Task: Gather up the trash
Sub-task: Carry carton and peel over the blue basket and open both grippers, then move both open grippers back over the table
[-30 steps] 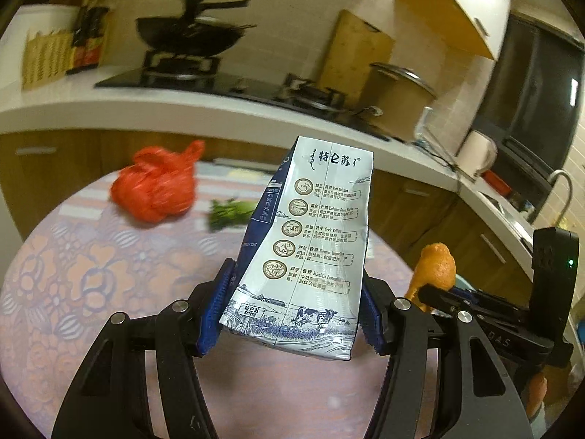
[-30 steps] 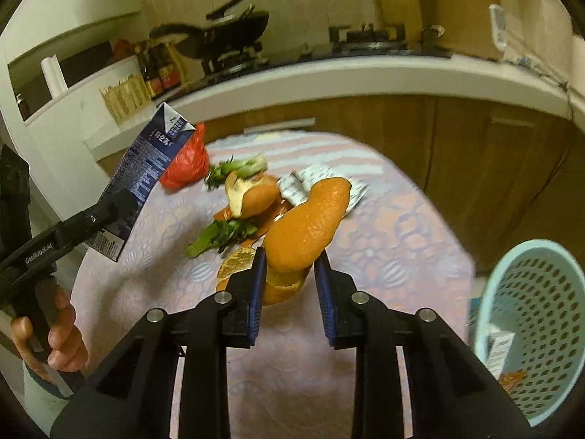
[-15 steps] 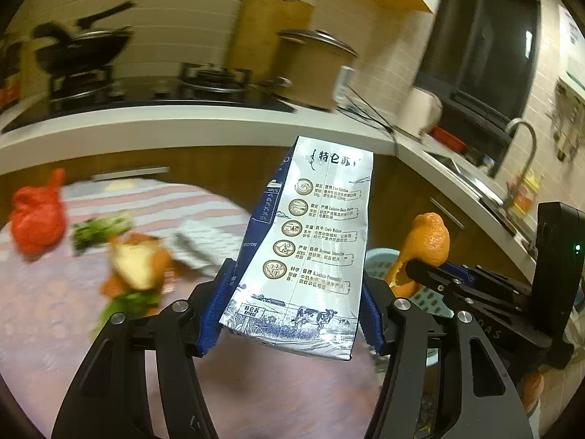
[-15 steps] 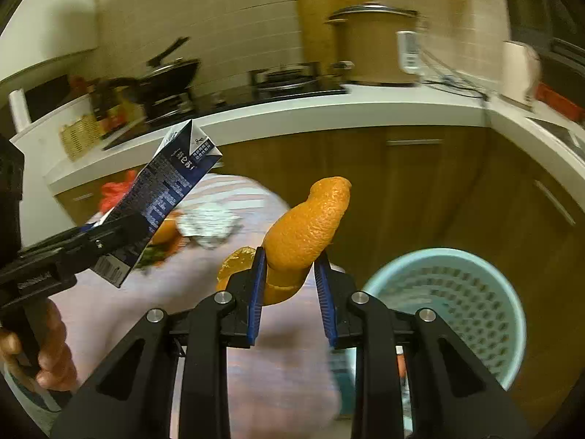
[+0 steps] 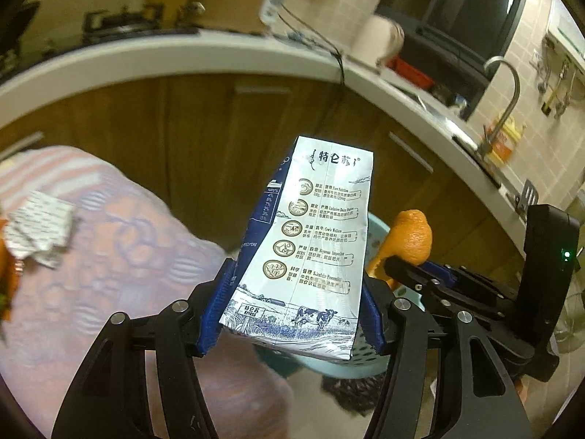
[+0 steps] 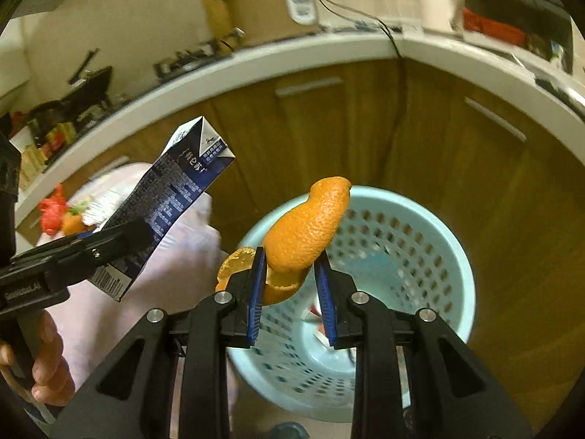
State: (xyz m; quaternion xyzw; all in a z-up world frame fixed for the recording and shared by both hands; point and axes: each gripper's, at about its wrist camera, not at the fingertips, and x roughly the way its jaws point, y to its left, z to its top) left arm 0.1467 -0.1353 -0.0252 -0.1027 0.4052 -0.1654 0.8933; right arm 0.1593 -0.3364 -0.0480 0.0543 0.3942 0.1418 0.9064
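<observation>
While the right gripper (image 6: 290, 292) is clamping orange peel (image 6: 305, 225) above the basket (image 6: 453, 256), the left gripper (image 5: 290, 314) is squeezing the milk carton (image 5: 307, 245) beside it; releasing early risks missing.

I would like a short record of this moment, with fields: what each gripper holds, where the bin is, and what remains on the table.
left gripper: shut on the milk carton, held upright
right gripper: shut on the orange peel
bin: light blue perforated basket on the floor beside the table, below the peel in the right wrist view
bin contents: some scraps, too blurred to name
on table: silver wrapper, red bag, other scraps
</observation>
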